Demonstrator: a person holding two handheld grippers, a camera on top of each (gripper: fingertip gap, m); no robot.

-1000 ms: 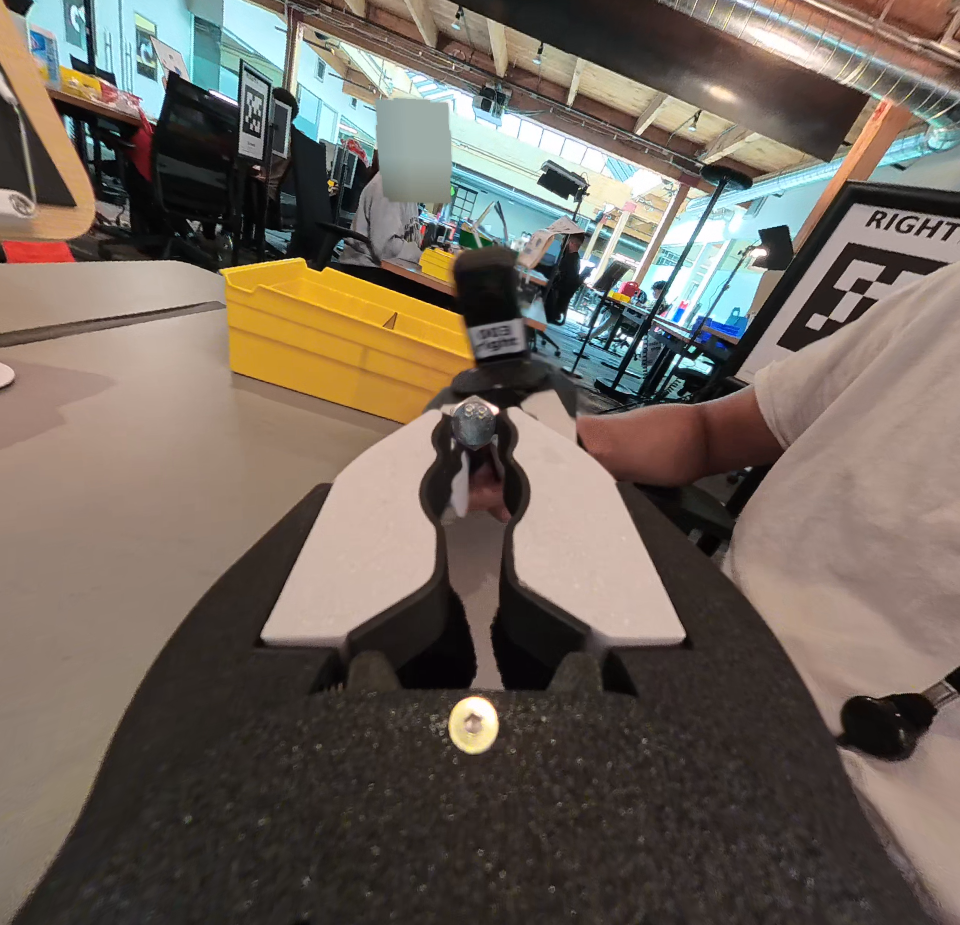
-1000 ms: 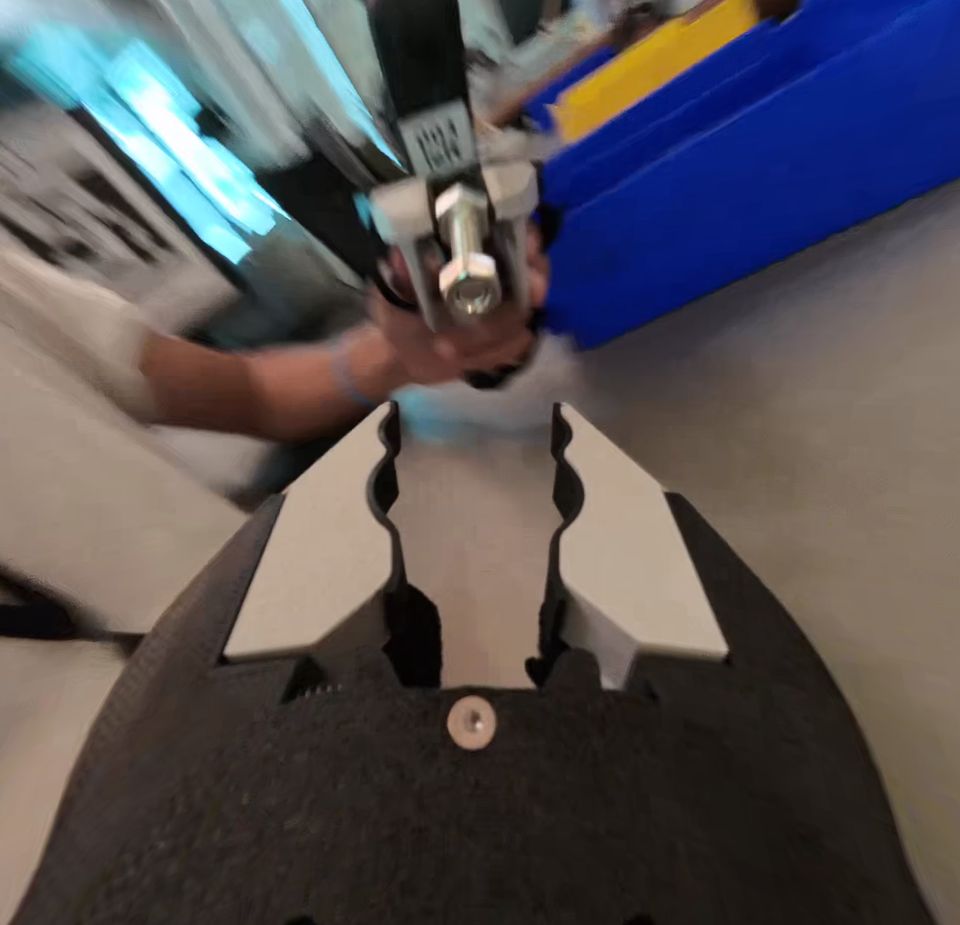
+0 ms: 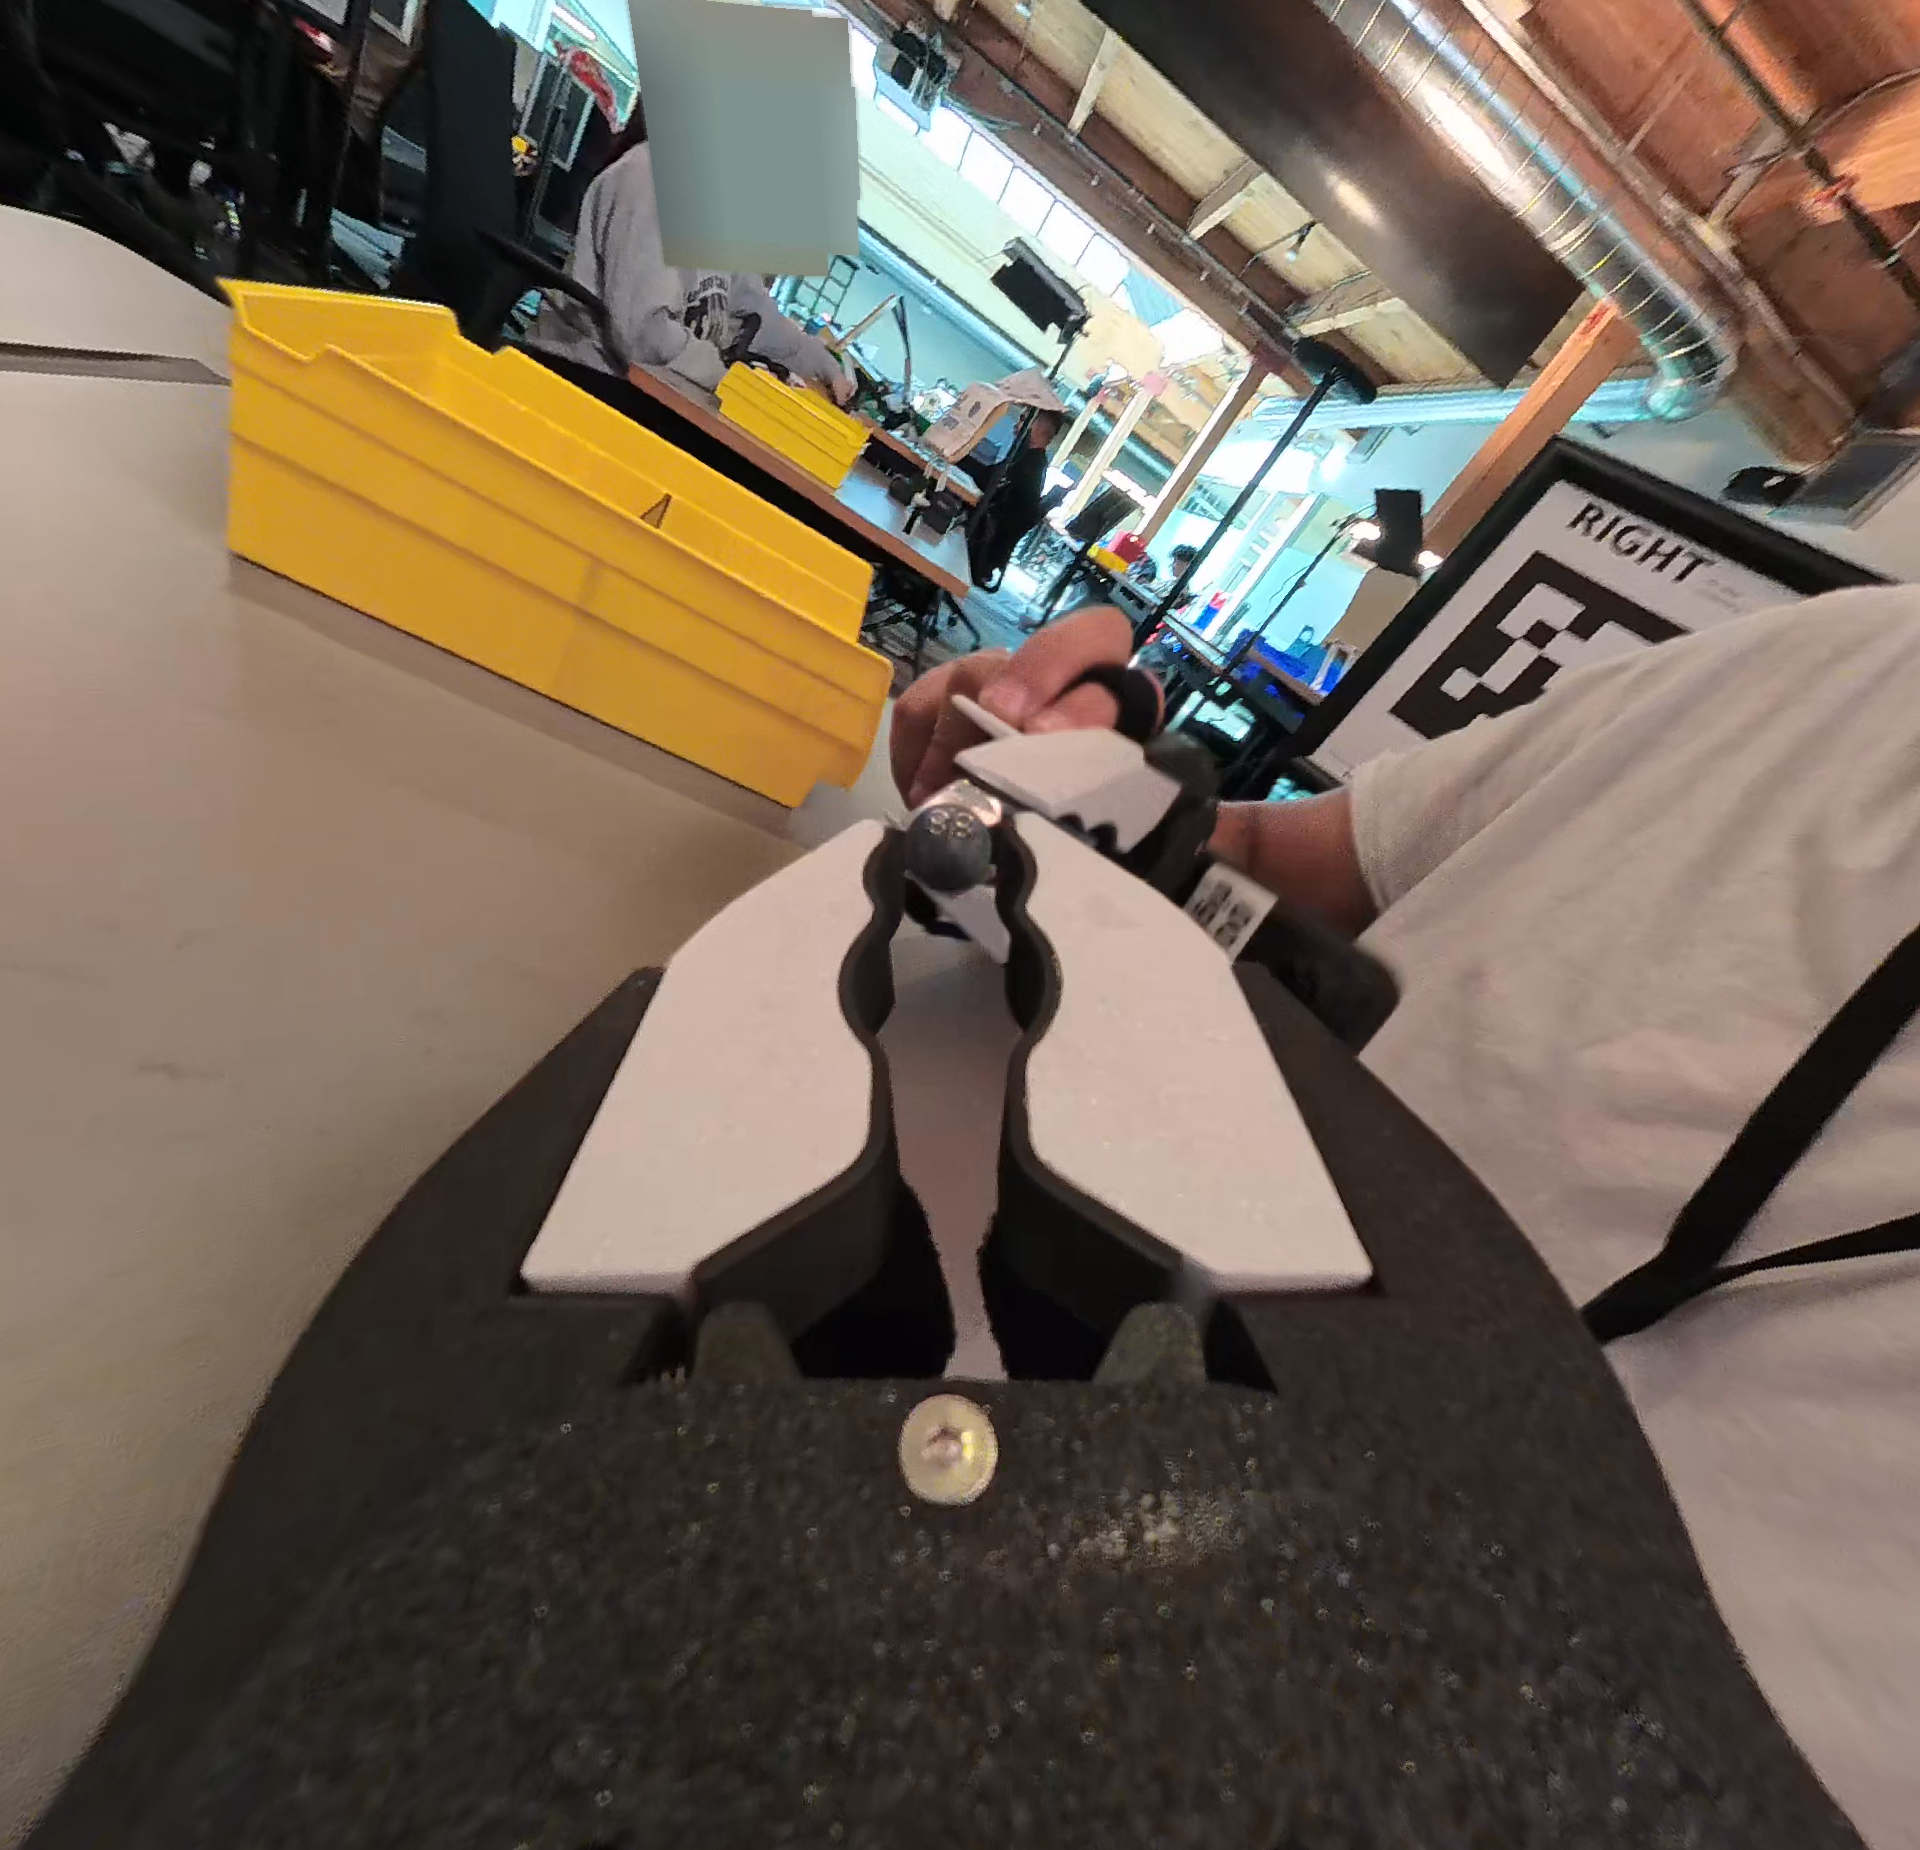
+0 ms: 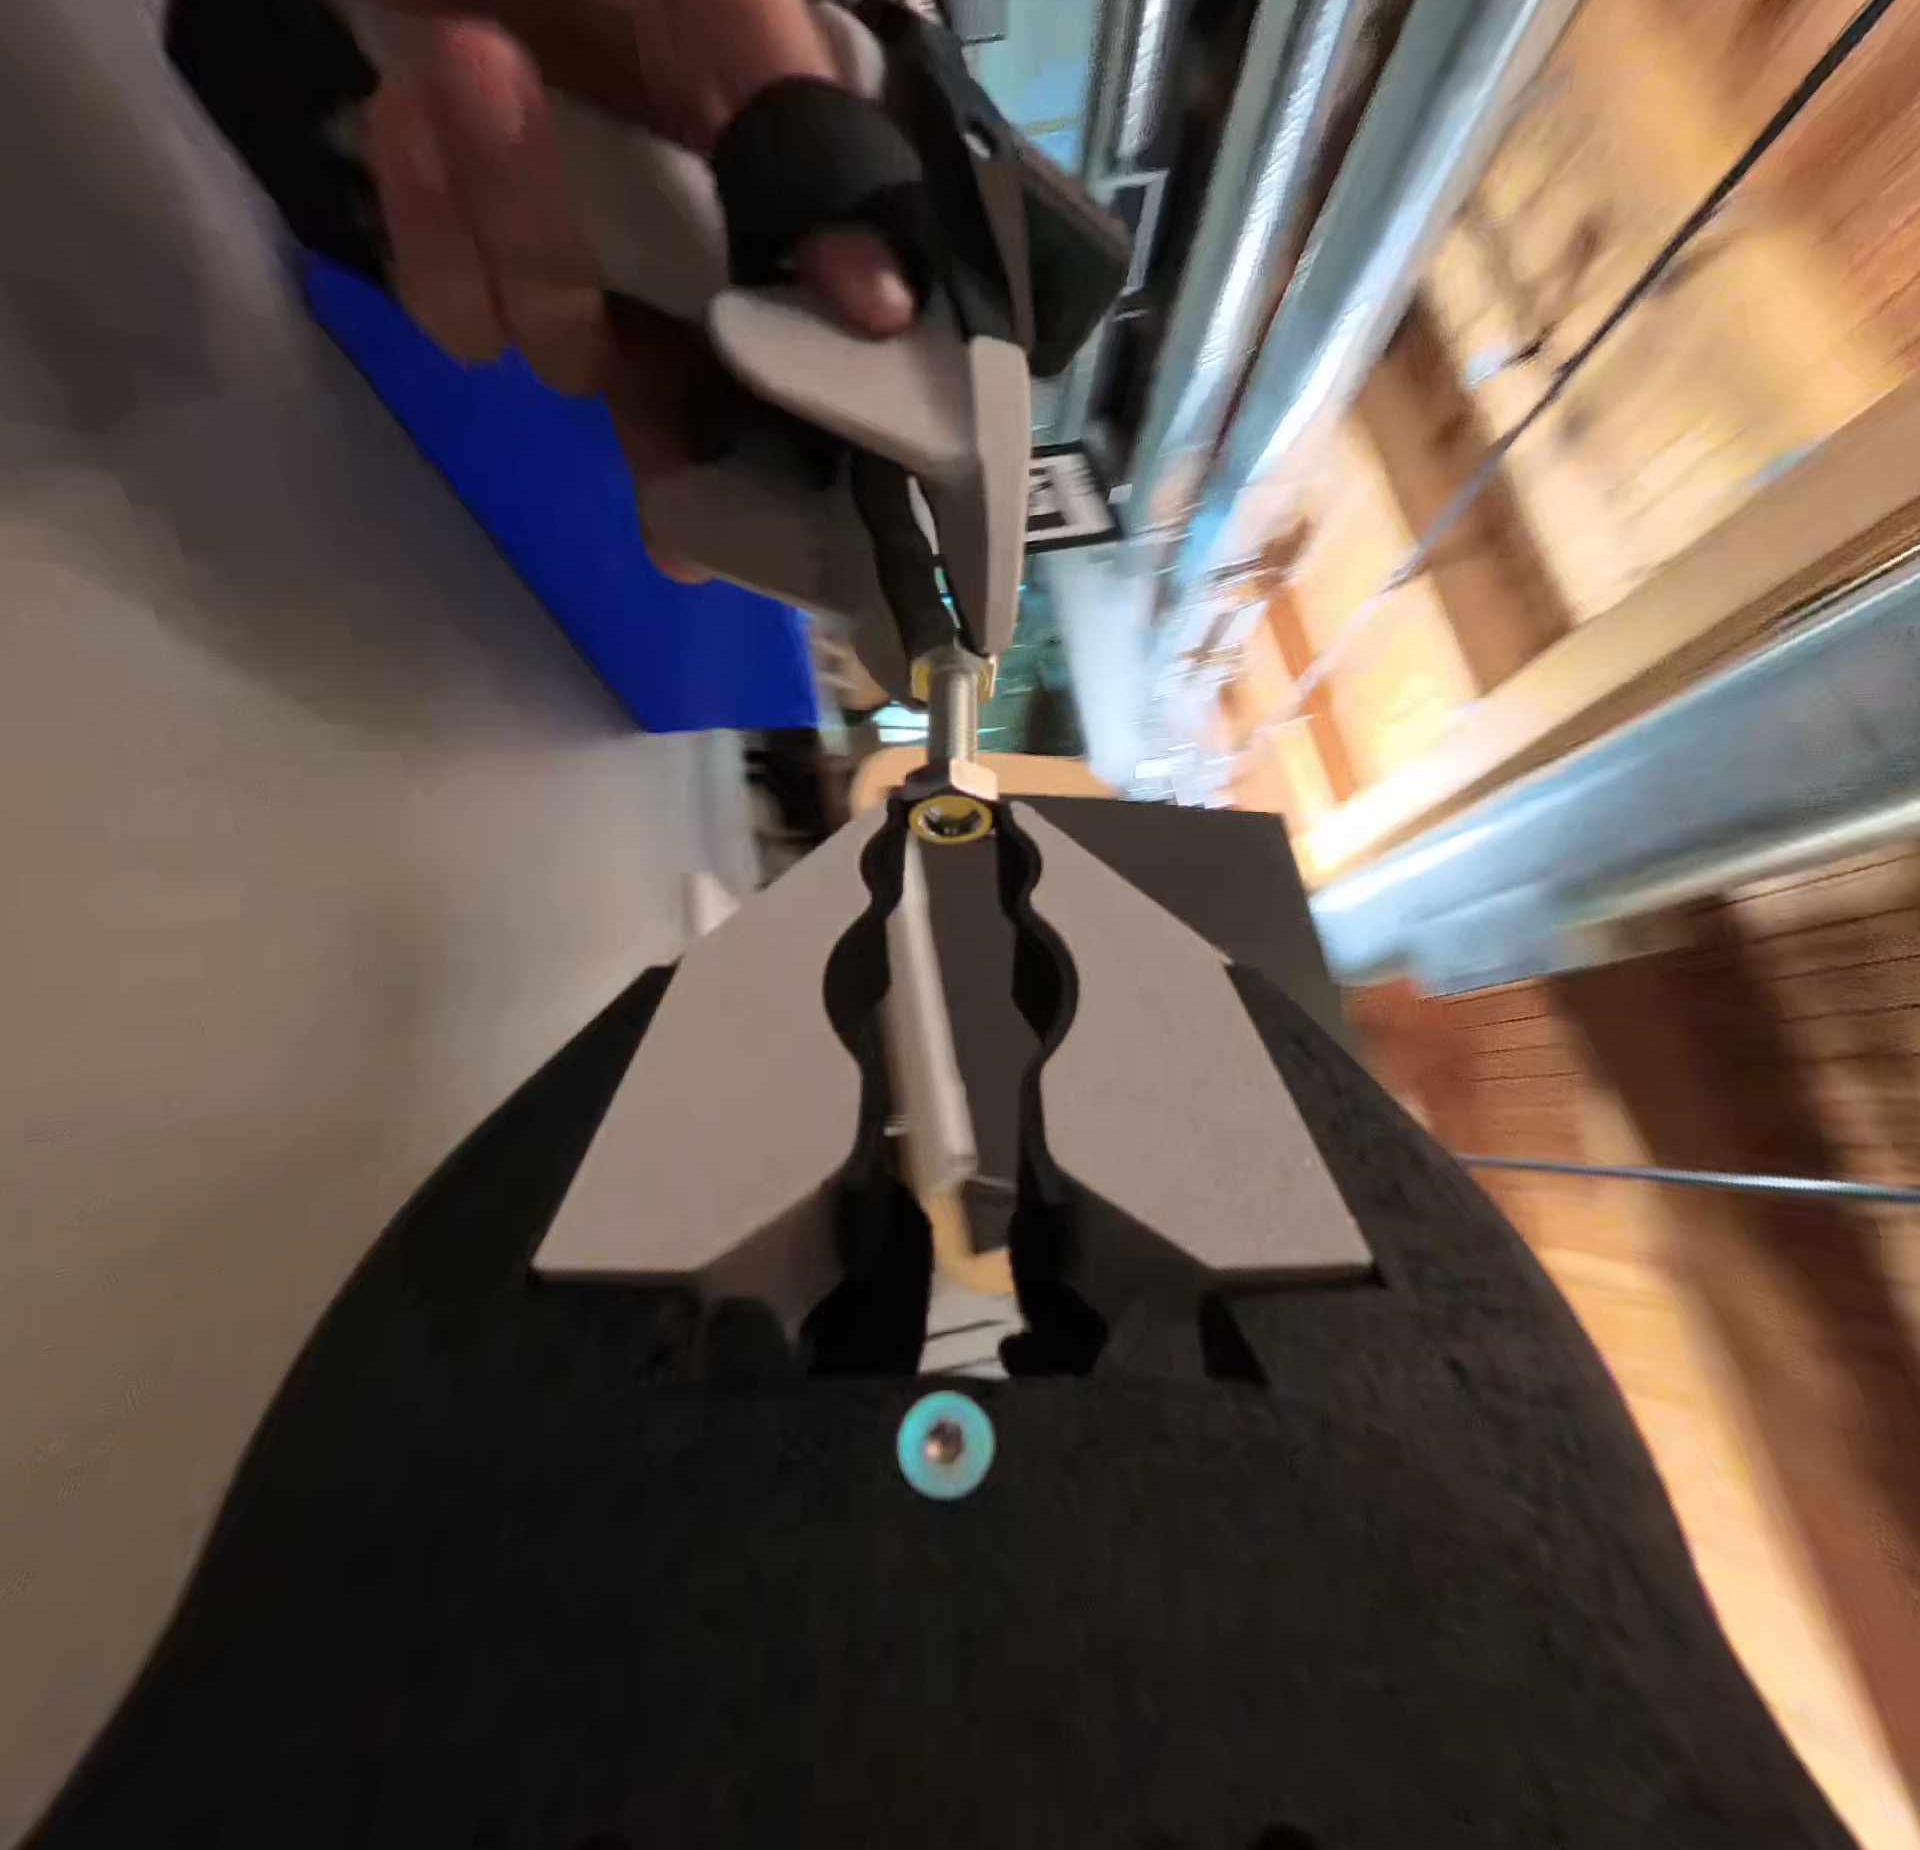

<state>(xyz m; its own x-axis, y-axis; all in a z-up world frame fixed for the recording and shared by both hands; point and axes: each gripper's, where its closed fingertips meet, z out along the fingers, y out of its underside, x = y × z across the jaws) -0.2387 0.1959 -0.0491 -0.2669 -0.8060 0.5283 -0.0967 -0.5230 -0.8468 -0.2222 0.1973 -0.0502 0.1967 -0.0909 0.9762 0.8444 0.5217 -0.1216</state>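
Grey desk [image 3: 260, 917] is carrying a yellow plastic parts bin [image 3: 540, 553]. A blue plastic bin [image 4: 540, 512] is showing on it too, behind the left tool, in the right wrist view. Neither bin is being touched.

Big change is on the right side. A second ago the right hand-held gripper [image 4: 948, 829] was standing wide open, short of the bolt. Now it is sitting narrow, tips pinching a small silver hex nut [image 4: 948, 821] at the free end of the thread. Its view is also lying rolled onto its side against the earlier frame and smearing with motion blur, so my read is that the whole tool is being twisted about the bolt axis.

Left hand-held gripper [image 3: 951, 855] is keeping the same narrow grip as before: both pads are pressing on the dark head of a silver threaded steel bolt [image 4: 951, 714]. It is tilting more than it was.

Bolt and nut are hanging in the air above the near desk edge, strung between the two tools, with the shank running straight from the left tips into the nut. How far the nut is sitting onto the thread, I cannot tell: the blur is hiding the join.
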